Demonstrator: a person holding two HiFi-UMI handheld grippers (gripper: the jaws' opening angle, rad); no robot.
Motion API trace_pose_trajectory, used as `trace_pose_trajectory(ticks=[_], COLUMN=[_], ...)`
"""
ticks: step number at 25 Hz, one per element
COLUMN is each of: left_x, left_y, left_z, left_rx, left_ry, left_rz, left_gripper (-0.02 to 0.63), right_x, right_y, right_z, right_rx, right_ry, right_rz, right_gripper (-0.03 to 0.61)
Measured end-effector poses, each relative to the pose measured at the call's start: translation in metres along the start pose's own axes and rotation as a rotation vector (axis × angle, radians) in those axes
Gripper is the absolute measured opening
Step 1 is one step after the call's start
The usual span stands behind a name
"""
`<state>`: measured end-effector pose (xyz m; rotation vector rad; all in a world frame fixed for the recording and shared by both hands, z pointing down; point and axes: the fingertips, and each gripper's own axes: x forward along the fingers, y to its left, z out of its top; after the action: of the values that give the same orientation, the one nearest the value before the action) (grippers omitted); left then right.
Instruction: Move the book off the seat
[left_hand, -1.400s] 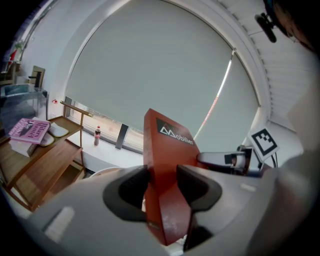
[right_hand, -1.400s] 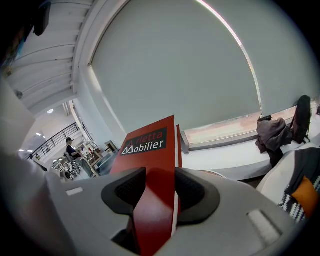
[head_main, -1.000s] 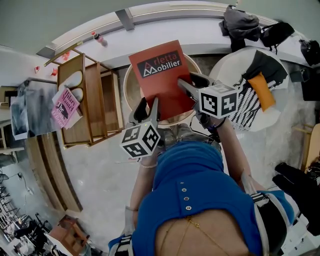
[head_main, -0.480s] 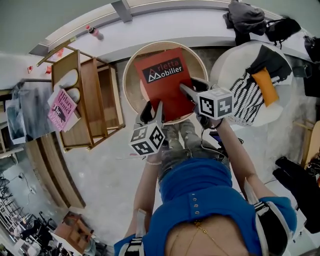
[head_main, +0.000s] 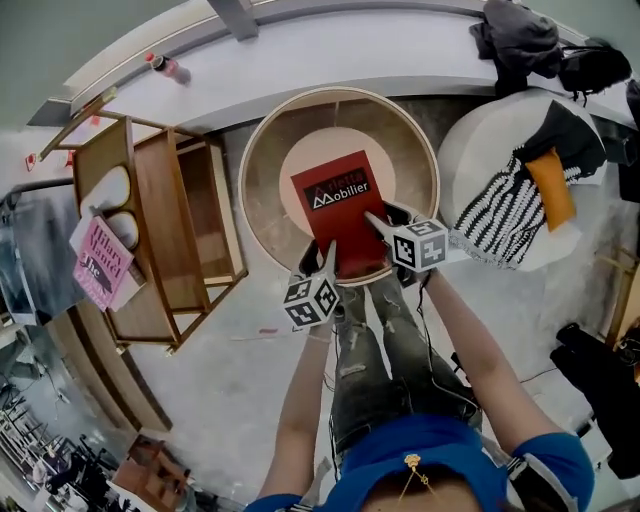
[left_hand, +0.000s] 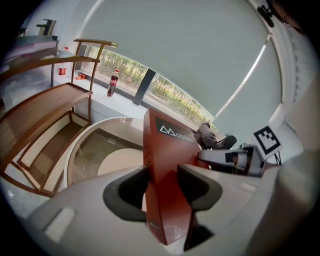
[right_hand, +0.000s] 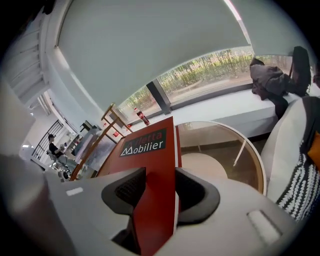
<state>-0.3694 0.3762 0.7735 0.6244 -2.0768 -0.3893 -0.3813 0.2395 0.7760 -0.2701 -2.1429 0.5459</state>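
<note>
Closest to me, the left gripper (head_main: 327, 262) has the near edge of the red book (head_main: 340, 205) between its fingers (left_hand: 127, 192). They are starting to let go a little, but they look like they touch the cover on both sides. The right gripper (head_main: 376, 220) pinches the book's right edge, and its fingers (right_hand: 125, 190) are tight on it. A second ago the book was high up and big in the head view. Now my arms reach out and down, and the book sits low over the middle of the round glass worktop (head_main: 262, 150). So I think the book is nearly put down and the job is almost done. I cannot tell if it rests on the glass yet. The cover faces up. The book's long side runs away from me, leaning a bit to the right, with the title at the far end. Farther off, the white seat (head_main: 480, 150) is on the right, well apart from the book.
</note>
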Motion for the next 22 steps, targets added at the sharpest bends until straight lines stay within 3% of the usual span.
trace_pose_trajectory(ticks=[7, 15, 22], left_x=[0.075, 0.106, 0.114], left_y=[0.050, 0.077, 0.082], left_z=[-0.061, -0.096, -0.107], left_rx=[-0.031, -0.053, -0.025], left_ry=[0.118, 0.229, 0.293], left_rz=[0.015, 0.023, 0.027], left_gripper=[0.179, 0.178, 0.183], right_x=[0.074, 0.104, 0.114], right_y=[-0.056, -0.073, -0.082], right_z=[-0.063, -0.091, -0.102], right_rx=[0.066, 0.022, 0.046], right_ry=[0.077, 0.128, 0.168], right_rz=[-0.045, -0.096, -0.071], right_gripper=[0.179, 0.179, 0.183])
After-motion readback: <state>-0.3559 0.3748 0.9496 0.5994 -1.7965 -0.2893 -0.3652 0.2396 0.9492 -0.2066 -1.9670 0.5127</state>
